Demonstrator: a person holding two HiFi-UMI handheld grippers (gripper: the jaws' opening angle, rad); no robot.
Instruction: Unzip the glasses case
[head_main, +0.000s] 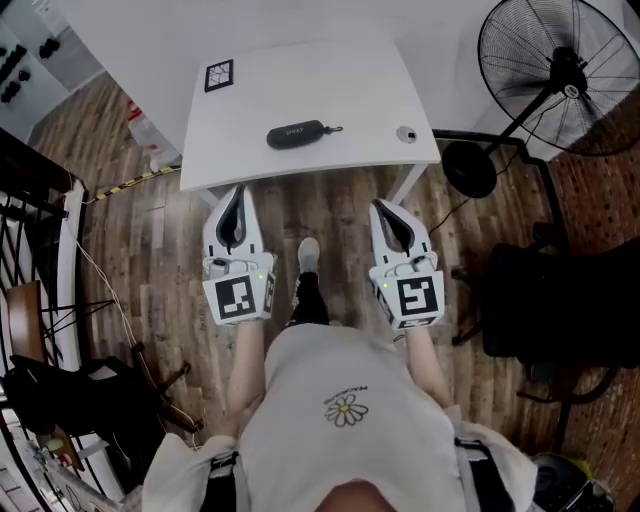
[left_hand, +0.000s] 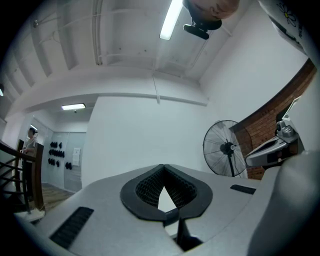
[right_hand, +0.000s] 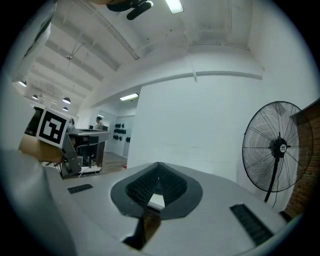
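Nearest the camera, the left gripper (head_main: 236, 200) and the right gripper (head_main: 385, 212) are held side by side in front of the person, over the wooden floor, tips just short of the near edge of the white table (head_main: 330, 80). Each gripper's own view shows its jaws clenched tip to tip with nothing between them, so both are empty. Neither touches the table or the work piece. The person's shoe (head_main: 308, 255) shows on the floor between the two tools. Further out, the glasses case (head_main: 296, 134) lies flat near the middle of the table, ahead of both grippers and between their lines. Its long axis runs left to right across the table, and its zip pull (head_main: 335, 129) sticks out at the right end. In my judgement the left gripper is somewhat nearer the body of the case and the right gripper nearer the pull end, which suits holding with the left and drawing with the right. The table between tools and case is bare. A small round object (head_main: 406, 134) sits to the right of the case, apart from it, and a square marker tile (head_main: 219, 76) lies toward the far left corner. A standing fan (head_main: 560, 75) is beyond the table on the right, out of the way.
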